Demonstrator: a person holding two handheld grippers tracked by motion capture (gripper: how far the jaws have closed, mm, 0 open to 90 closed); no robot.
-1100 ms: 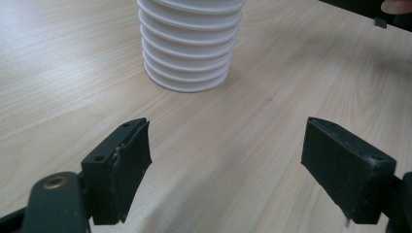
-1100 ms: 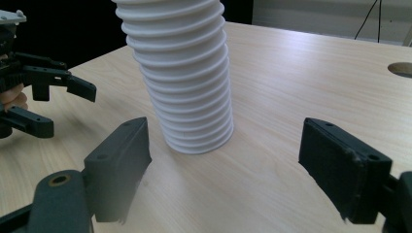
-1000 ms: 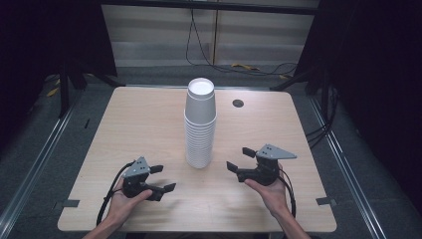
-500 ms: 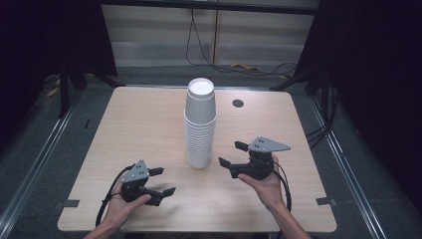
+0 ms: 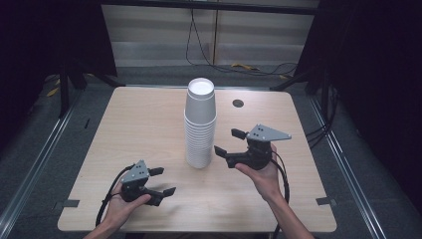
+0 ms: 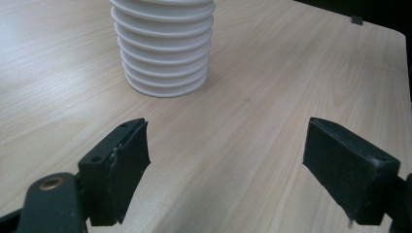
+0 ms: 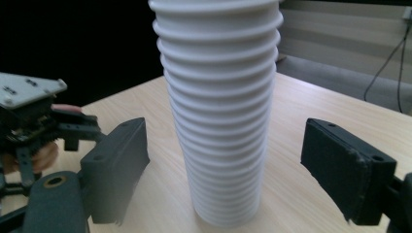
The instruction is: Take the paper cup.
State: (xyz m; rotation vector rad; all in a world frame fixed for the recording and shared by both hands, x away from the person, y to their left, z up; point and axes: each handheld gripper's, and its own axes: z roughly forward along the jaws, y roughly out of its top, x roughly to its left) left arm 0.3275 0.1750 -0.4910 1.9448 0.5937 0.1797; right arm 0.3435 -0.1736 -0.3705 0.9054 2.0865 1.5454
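A pale wooden table (image 5: 149, 124) stands in a dark room with cables on the floor behind. Near the front edge at the left, the left gripper (image 5: 160, 180) rests low over the wood, its jaws apart and empty. Farther in at the right, the right gripper (image 5: 230, 142) is raised, jaws wide apart, pointing at the stack of white paper cups (image 5: 200, 124) standing upright mid-table. A small dark disc (image 5: 238, 103) lies beyond.

White cup stack (image 5: 200, 124) mid-table (image 5: 149, 124) — right tool (image 5: 230, 142) beside it, open
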